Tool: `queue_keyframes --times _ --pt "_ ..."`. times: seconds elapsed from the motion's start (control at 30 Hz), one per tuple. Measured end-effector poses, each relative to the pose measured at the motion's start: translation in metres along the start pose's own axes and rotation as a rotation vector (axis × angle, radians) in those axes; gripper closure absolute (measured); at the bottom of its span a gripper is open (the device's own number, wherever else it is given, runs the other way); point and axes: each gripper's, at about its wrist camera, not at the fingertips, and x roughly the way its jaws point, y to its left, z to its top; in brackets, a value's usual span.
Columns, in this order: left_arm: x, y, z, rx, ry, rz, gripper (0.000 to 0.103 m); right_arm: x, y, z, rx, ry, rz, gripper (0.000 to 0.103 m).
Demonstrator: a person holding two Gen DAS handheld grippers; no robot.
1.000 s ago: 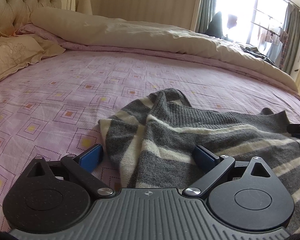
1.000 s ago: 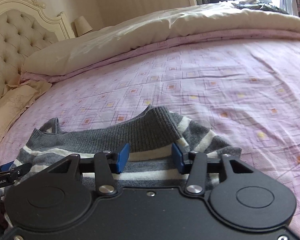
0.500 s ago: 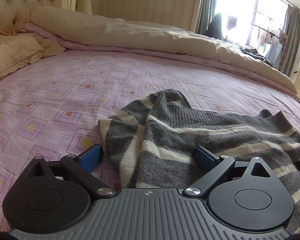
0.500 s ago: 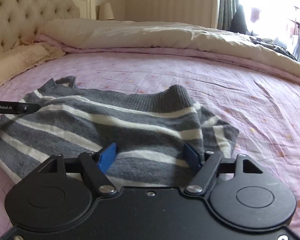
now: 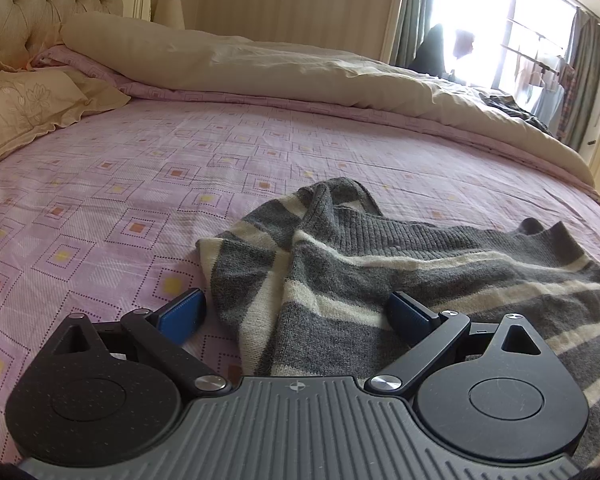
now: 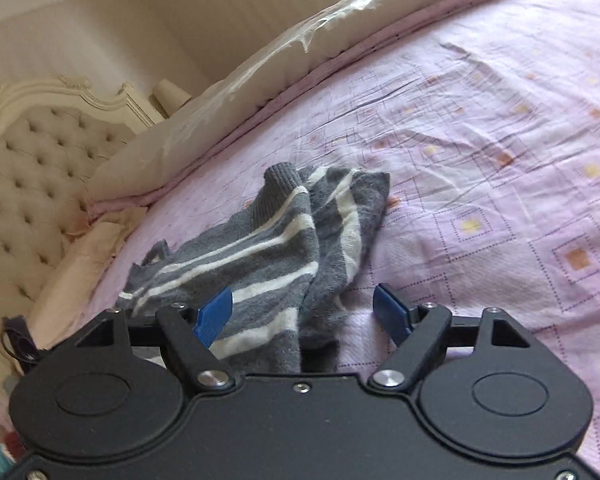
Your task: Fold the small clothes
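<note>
A small grey-and-cream striped sweater (image 5: pixel 400 280) lies rumpled on the pink patterned bedsheet (image 5: pixel 140 184), one end bunched into a ridge, with the beige duvet (image 5: pixel 300 76) heaped behind it and the tufted headboard (image 6: pixel 28 184) at the far side. The left gripper (image 5: pixel 296 312) sits low over the sweater's near edge with its blue pads spread wide, one over bare sheet and one over the knit, gripping nothing. The right gripper (image 6: pixel 302 312) is likewise spread wide and empty-handed, the sweater's hem lying loose between its fingers.
</note>
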Motion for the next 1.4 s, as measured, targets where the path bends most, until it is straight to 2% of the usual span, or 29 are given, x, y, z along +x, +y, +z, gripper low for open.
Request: queue_keyframes --times 0.07,0.2,0.27,0.3,0.33,0.37,0.43,0.47,0.53,0.6,0.7,0.8,0.93,1.07,1.23,1.4 --pt "0.000 -0.001 0.000 0.007 0.005 0.005 0.004 0.008 -0.009 0.005 0.063 0.020 0.085 0.024" --pt "0.002 -0.003 0.003 0.019 0.023 0.006 0.003 0.032 -0.013 0.016 0.086 0.057 0.130 0.039" --pt "0.004 -0.005 0.008 0.037 0.050 0.005 0.000 0.044 -0.018 0.019 0.120 0.065 0.137 0.058" --pt "0.005 -0.006 0.011 0.043 0.067 0.005 0.000 0.049 -0.020 0.020 0.134 0.070 0.131 0.064" --pt "0.006 -0.006 0.015 0.047 0.092 0.002 0.000 0.052 -0.022 0.020 0.143 0.072 0.119 0.079" --pt "0.007 -0.005 0.022 0.050 0.132 -0.008 0.002 0.054 -0.025 0.019 0.152 0.072 0.113 0.084" --pt "0.004 -0.004 0.035 0.051 0.184 -0.006 0.005 0.053 -0.031 0.018 0.179 0.071 0.133 0.086" --pt "-0.002 -0.005 0.043 0.054 0.188 0.013 0.008 0.053 -0.031 0.017 0.178 0.071 0.134 0.086" --pt "-0.019 -0.010 0.058 0.055 0.156 0.037 0.009 0.053 -0.028 0.017 0.161 0.071 0.125 0.086" --pt "-0.034 -0.022 0.074 0.057 0.137 0.006 0.009 0.052 -0.030 0.017 0.161 0.072 0.127 0.086" --pt "-0.040 -0.048 0.085 0.053 0.162 -0.068 0.009 0.051 -0.031 0.017 0.162 0.070 0.131 0.086" --pt "-0.030 -0.078 0.080 0.053 0.230 -0.112 0.009 0.051 -0.032 0.018 0.157 0.069 0.132 0.086" --pt "-0.005 -0.109 0.059 0.091 0.332 -0.049 0.014 0.050 -0.031 0.016 0.138 0.057 0.135 0.087" --pt "0.013 -0.116 0.037 0.105 0.404 -0.023 0.014 0.049 -0.029 0.014 0.113 0.044 0.135 0.087" --pt "0.020 -0.124 0.025 0.166 0.378 0.016 0.007 0.048 -0.027 0.012 0.096 0.038 0.141 0.086" --pt "0.022 -0.125 0.019 0.167 0.355 0.018 0.001 0.048 -0.030 0.012 0.100 0.036 0.156 0.086"
